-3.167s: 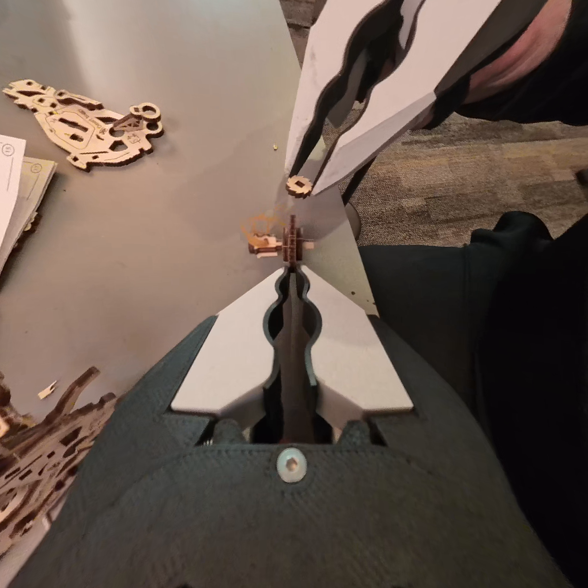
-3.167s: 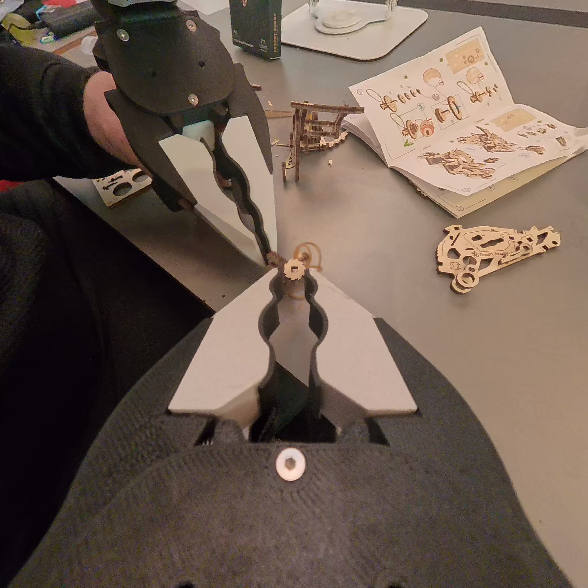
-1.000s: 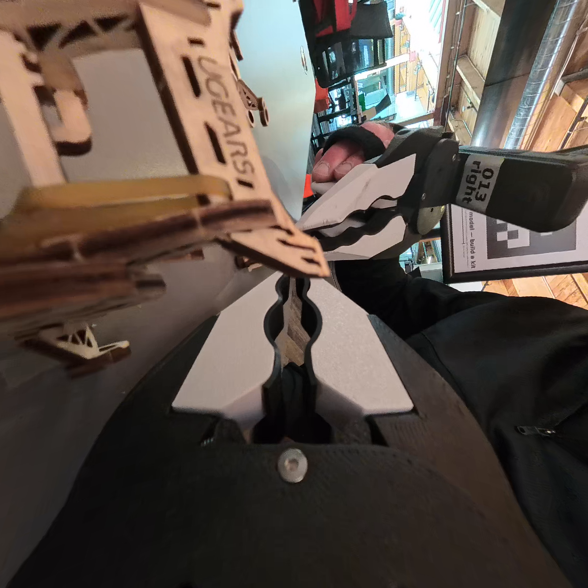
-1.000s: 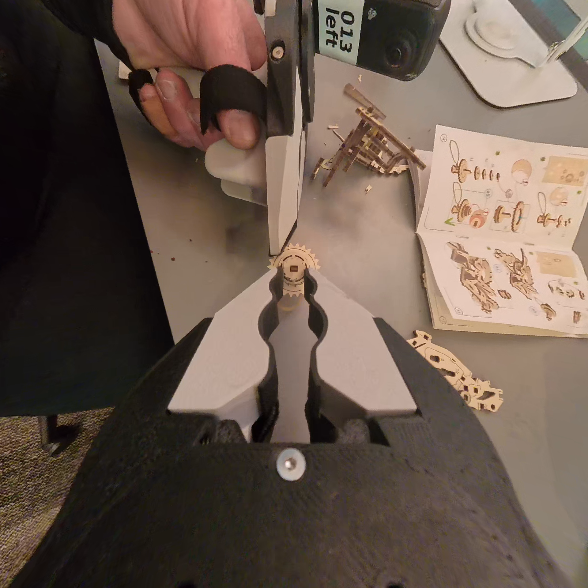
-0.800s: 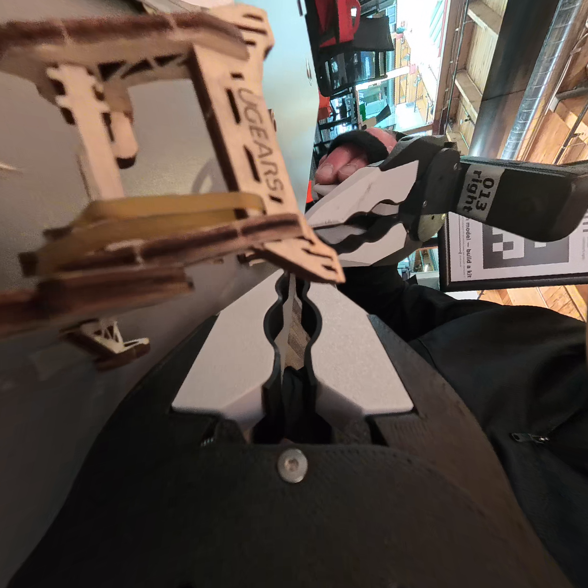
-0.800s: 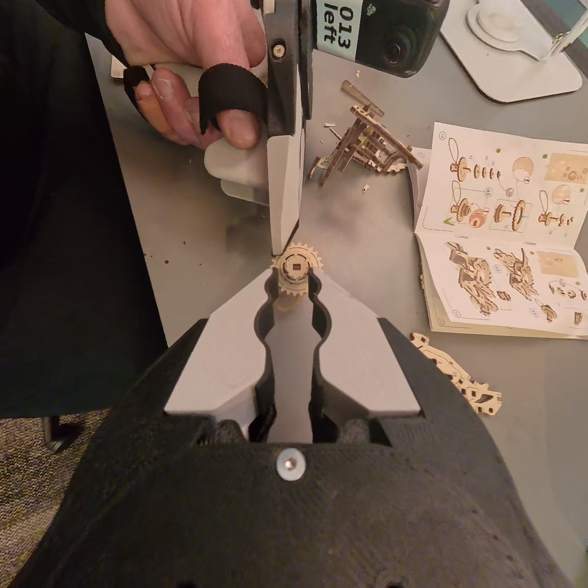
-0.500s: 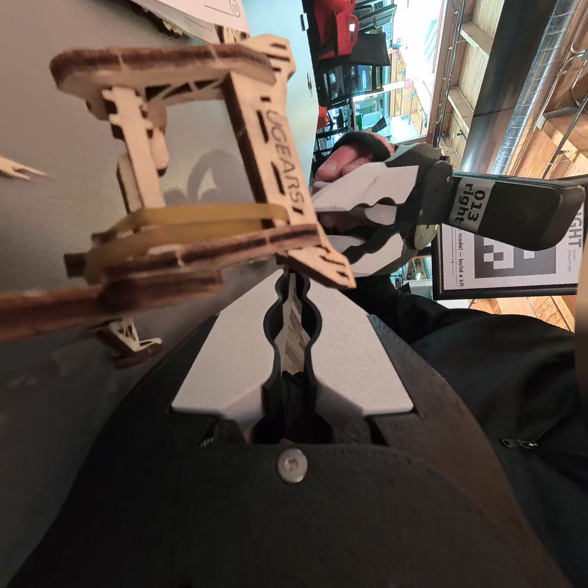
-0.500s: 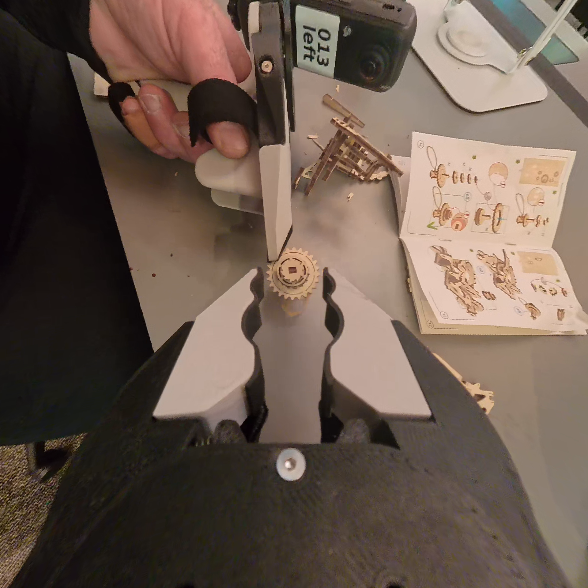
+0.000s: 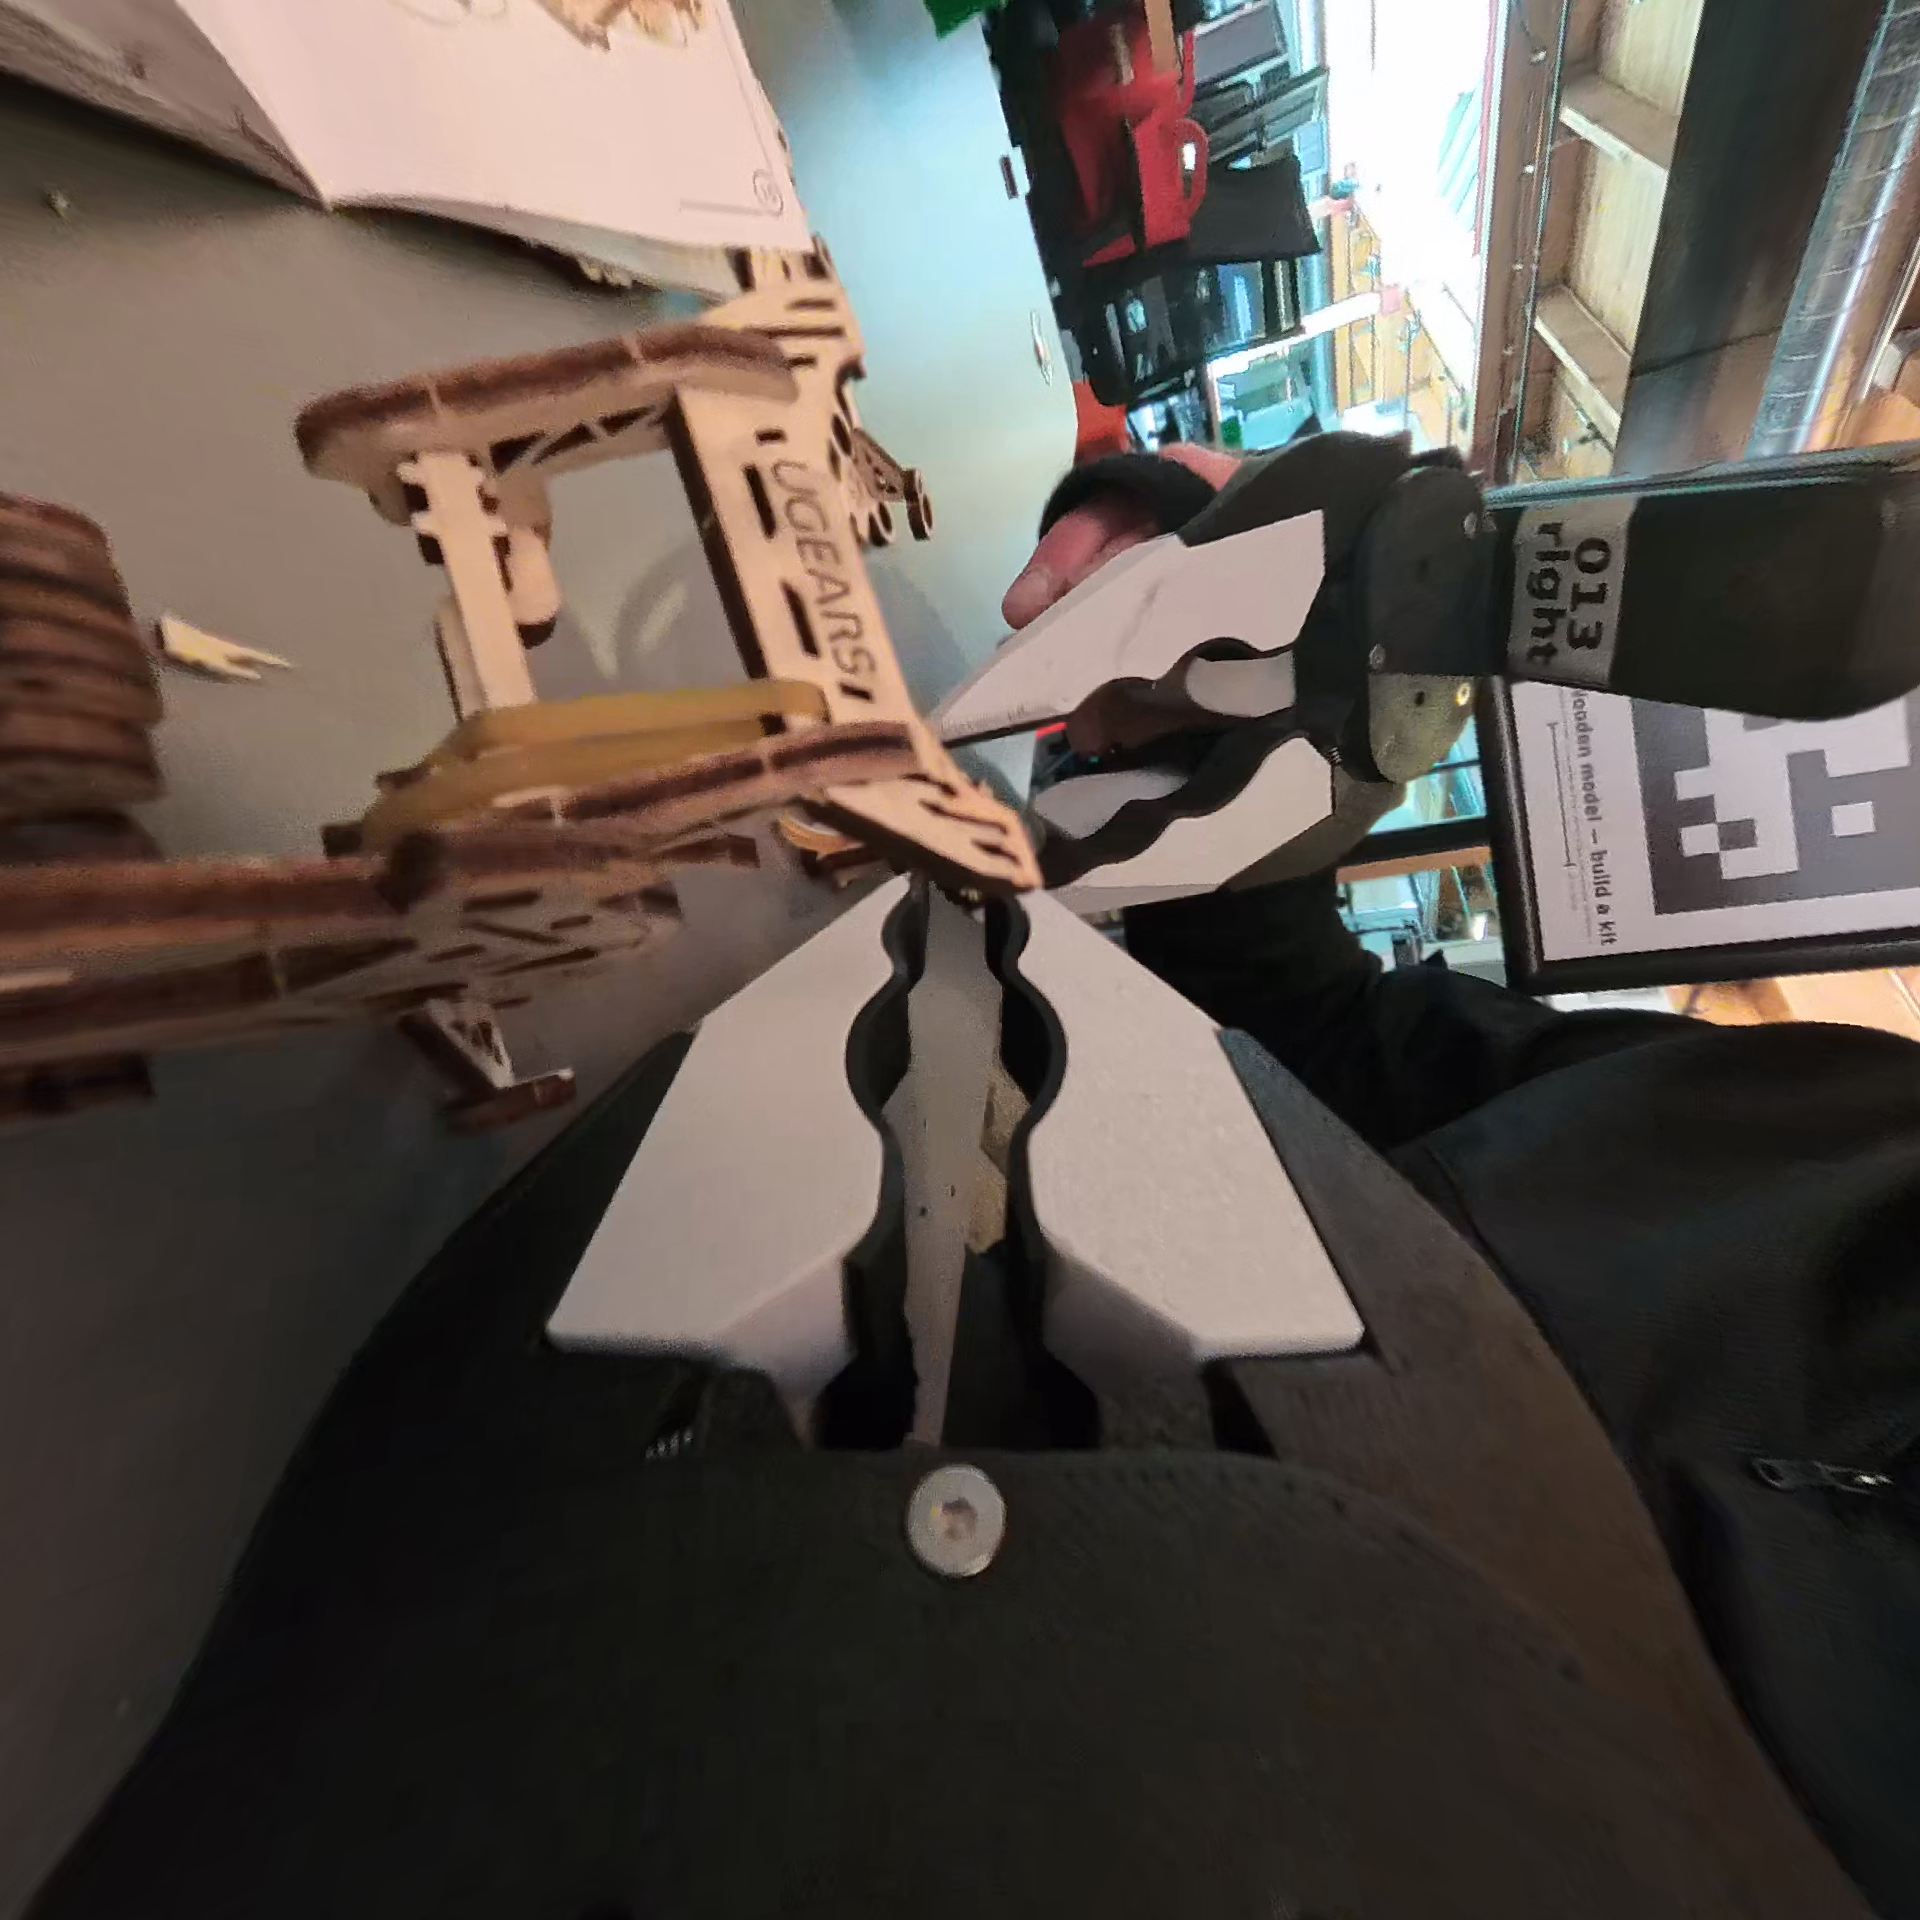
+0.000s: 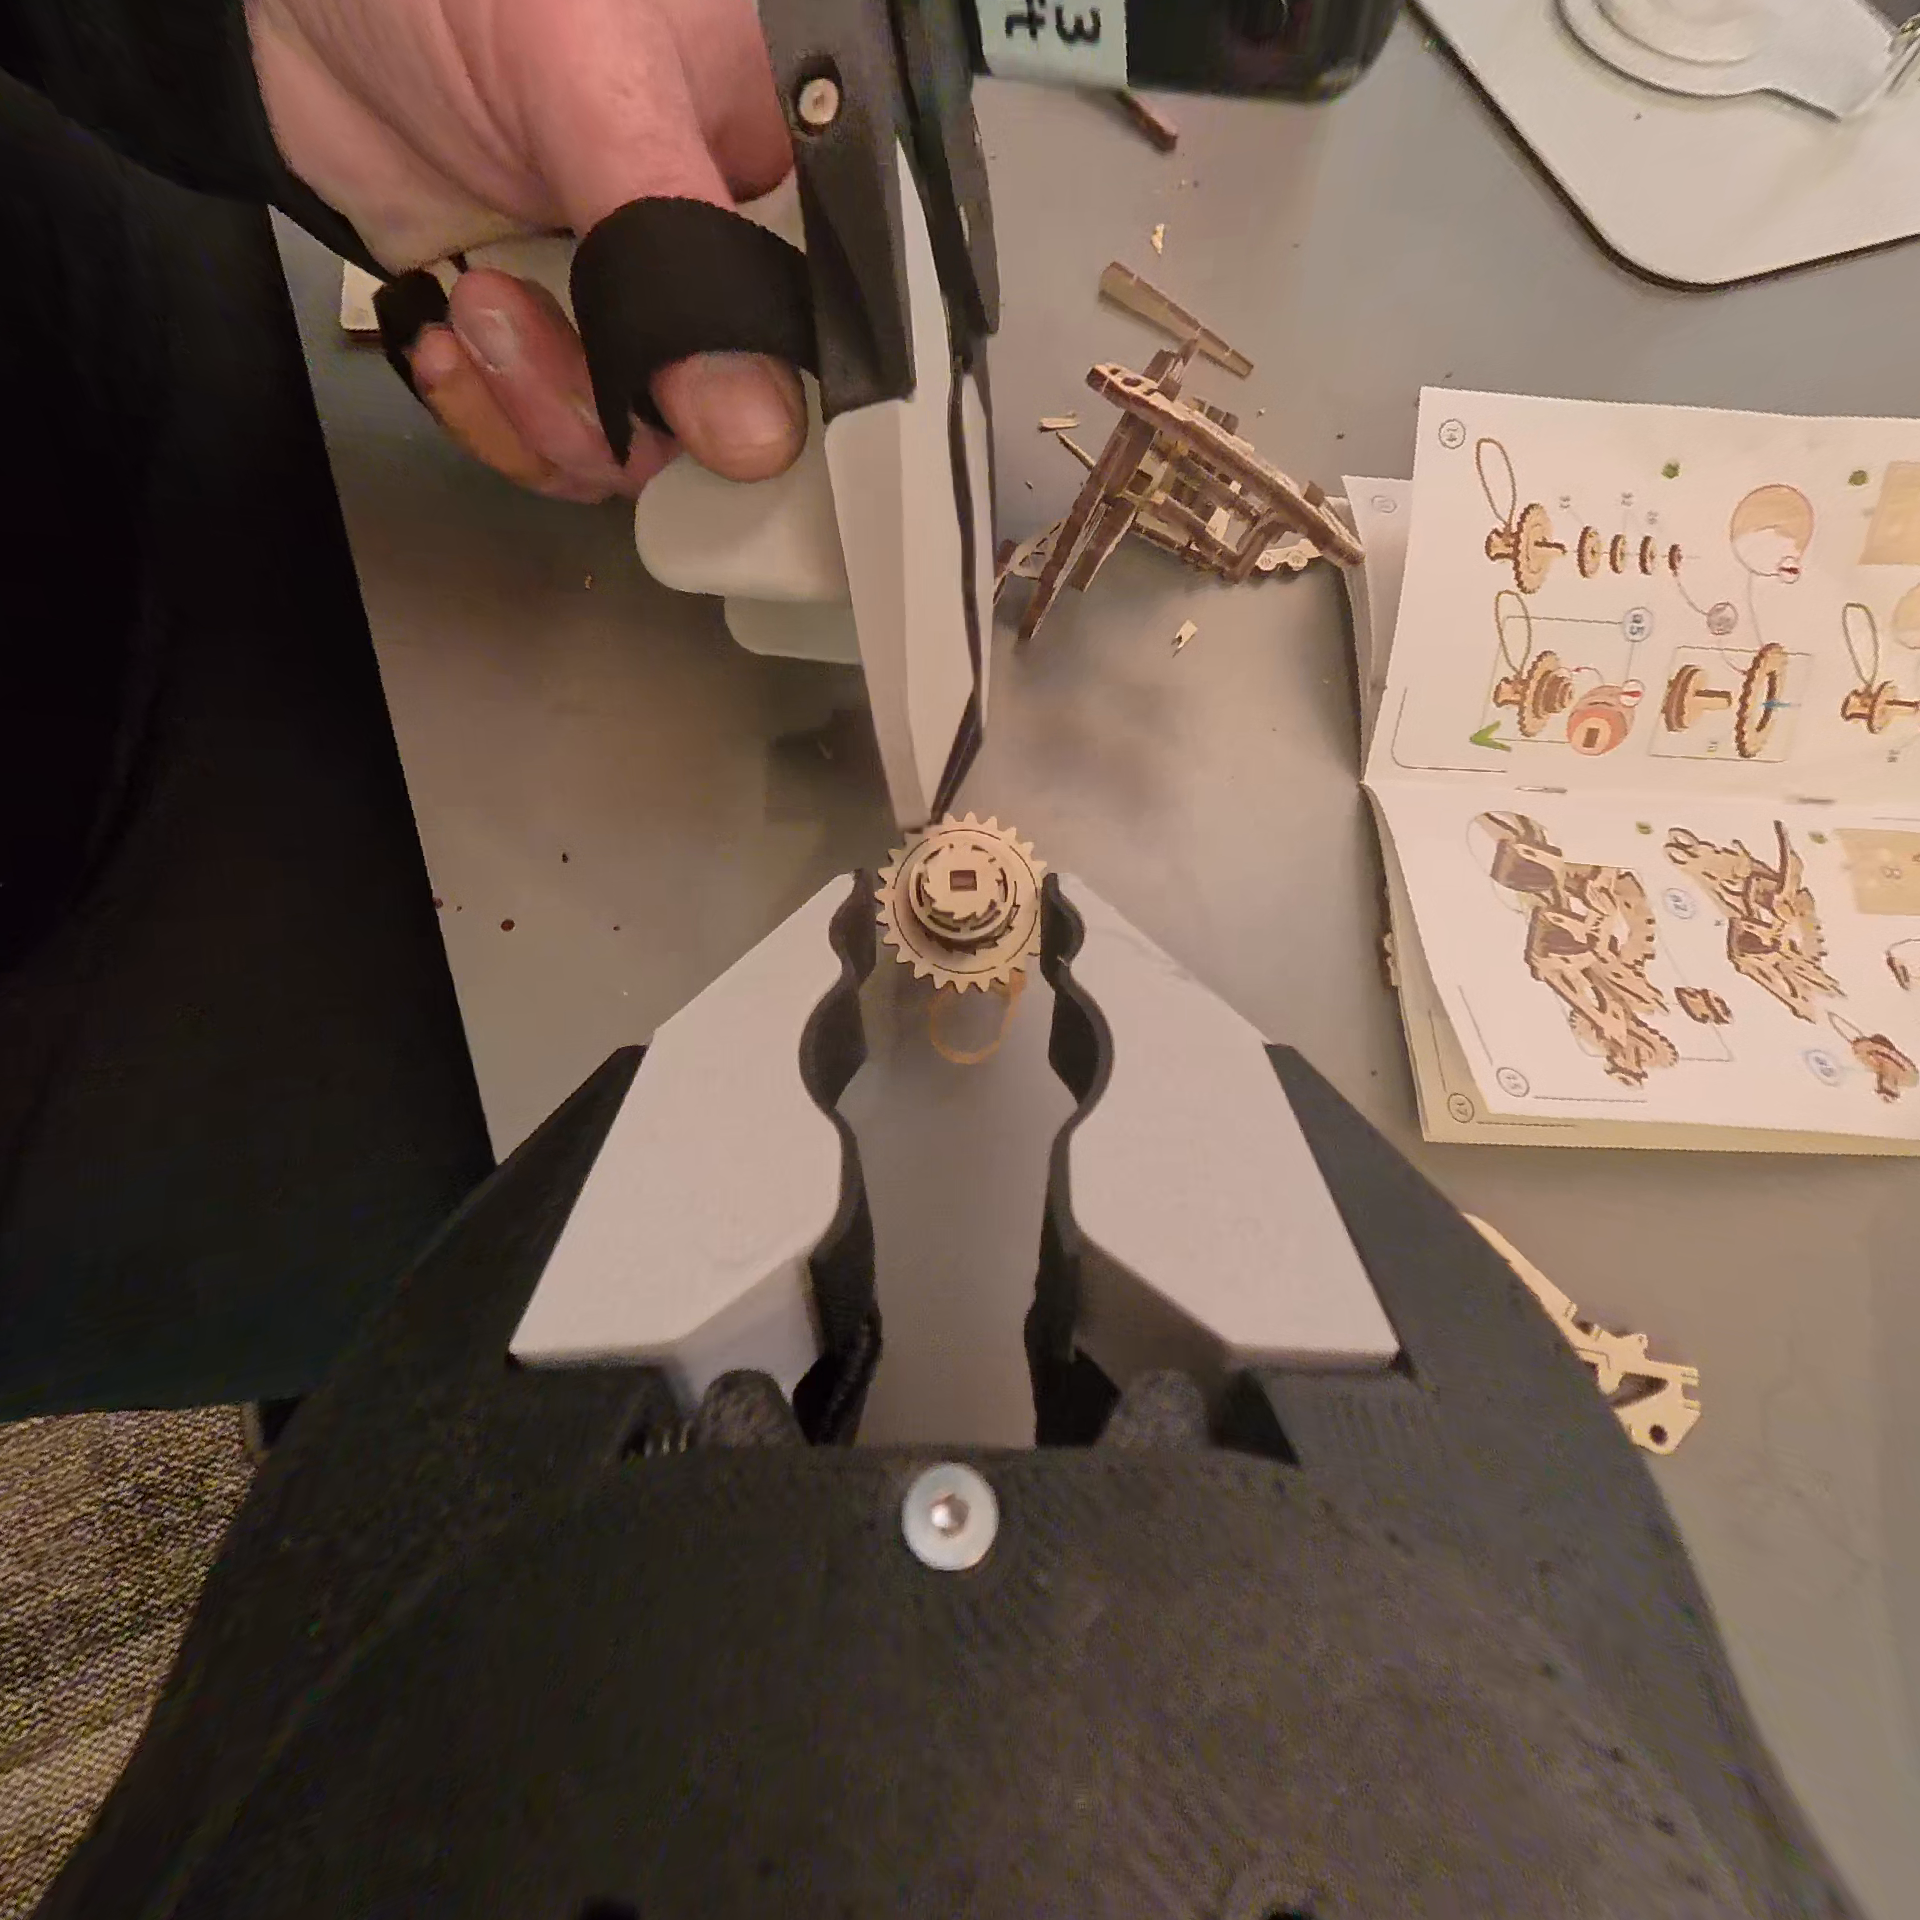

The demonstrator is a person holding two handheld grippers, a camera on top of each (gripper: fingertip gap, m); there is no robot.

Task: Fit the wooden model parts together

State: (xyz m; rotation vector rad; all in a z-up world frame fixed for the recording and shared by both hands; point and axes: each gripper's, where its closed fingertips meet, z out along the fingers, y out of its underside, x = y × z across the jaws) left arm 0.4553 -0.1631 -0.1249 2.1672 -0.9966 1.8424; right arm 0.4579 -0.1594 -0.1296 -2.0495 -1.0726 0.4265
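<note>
Keep your left gripper (image 10: 940, 800) pinching the gear stack (image 10: 961, 906) steady at frame centre; your right gripper (image 10: 958, 914), spread around it, should close squarely.

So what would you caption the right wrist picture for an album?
Open right hand-held gripper flanking a small wooden gear assembly held by the shut left hand-held gripper above a grey table.

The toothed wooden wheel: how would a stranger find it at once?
Start at the grey table, near its edge before the open booklet. The toothed wheel hangs between two hand-held gripper tips. Unlike the flat sheets nearby, it is round, with a square centre hole.
</note>
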